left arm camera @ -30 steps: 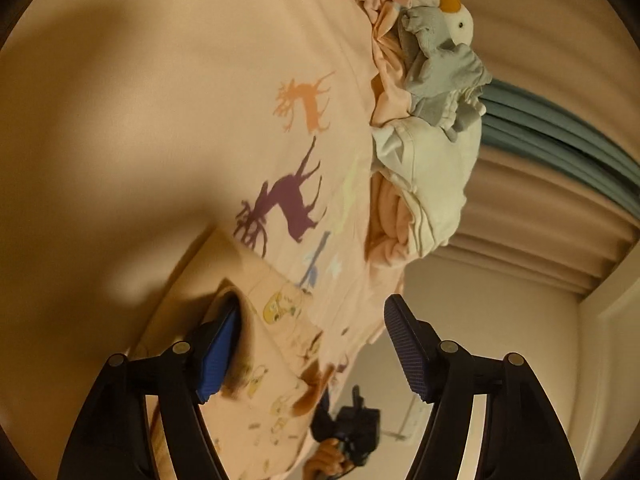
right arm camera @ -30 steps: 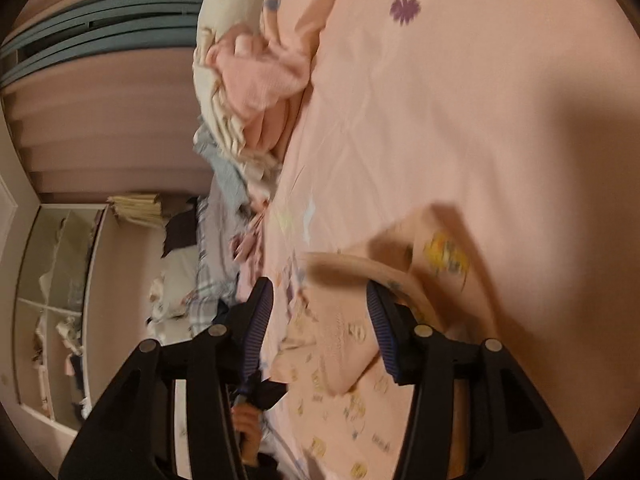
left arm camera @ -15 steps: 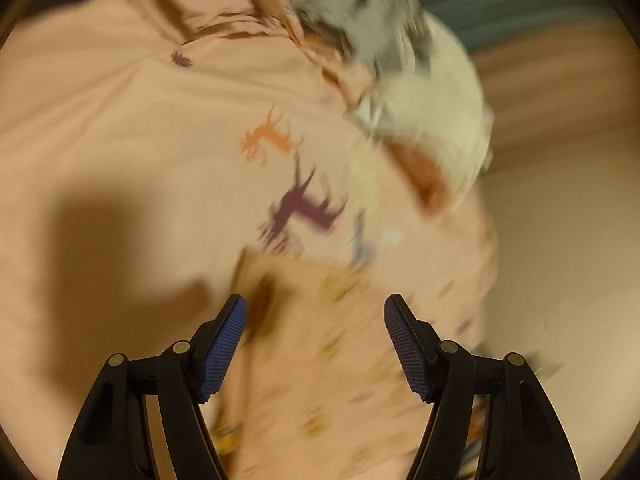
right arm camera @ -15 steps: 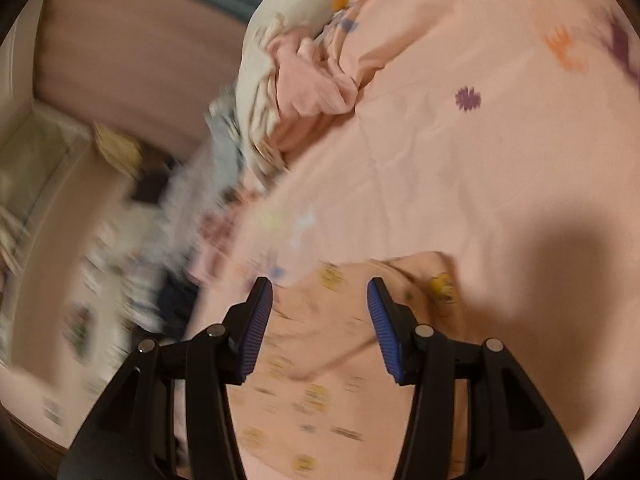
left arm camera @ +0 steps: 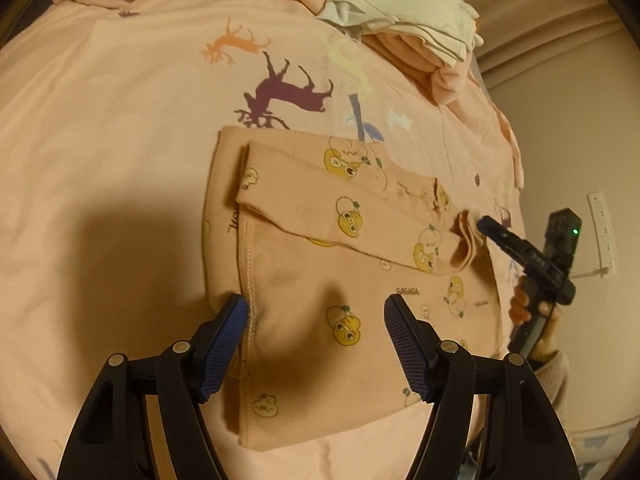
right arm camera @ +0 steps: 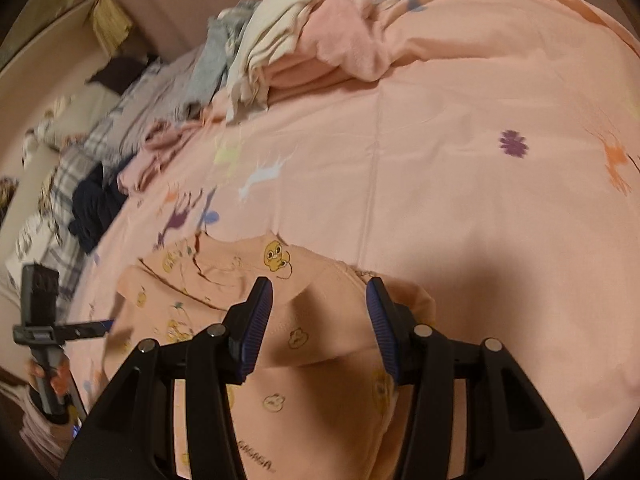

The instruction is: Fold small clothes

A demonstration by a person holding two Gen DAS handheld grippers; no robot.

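Observation:
A small peach garment (left arm camera: 340, 264) printed with yellow cartoon faces lies flat on the pink bed sheet (left arm camera: 120, 120), with one part folded across it. My left gripper (left arm camera: 316, 320) is open just above its near edge. My right gripper (right arm camera: 318, 312) is open over the folded part (right arm camera: 312, 332) and holds nothing. The right gripper also shows in the left wrist view (left arm camera: 520, 248), beside the garment's right end. The left gripper shows in the right wrist view (right arm camera: 44, 312) at the garment's left.
A heap of unfolded clothes (left arm camera: 400, 12), cream, pink and grey, lies at the far side of the bed; it also shows in the right wrist view (right arm camera: 304, 40). More clothes and a plaid cloth (right arm camera: 80, 152) lie at the left. A wall (left arm camera: 560, 140) stands beyond the bed.
Both grippers swung from tilted views to level ones above the garment. The lifted part of the garment now lies folded flat, and both grippers are clear of the cloth.

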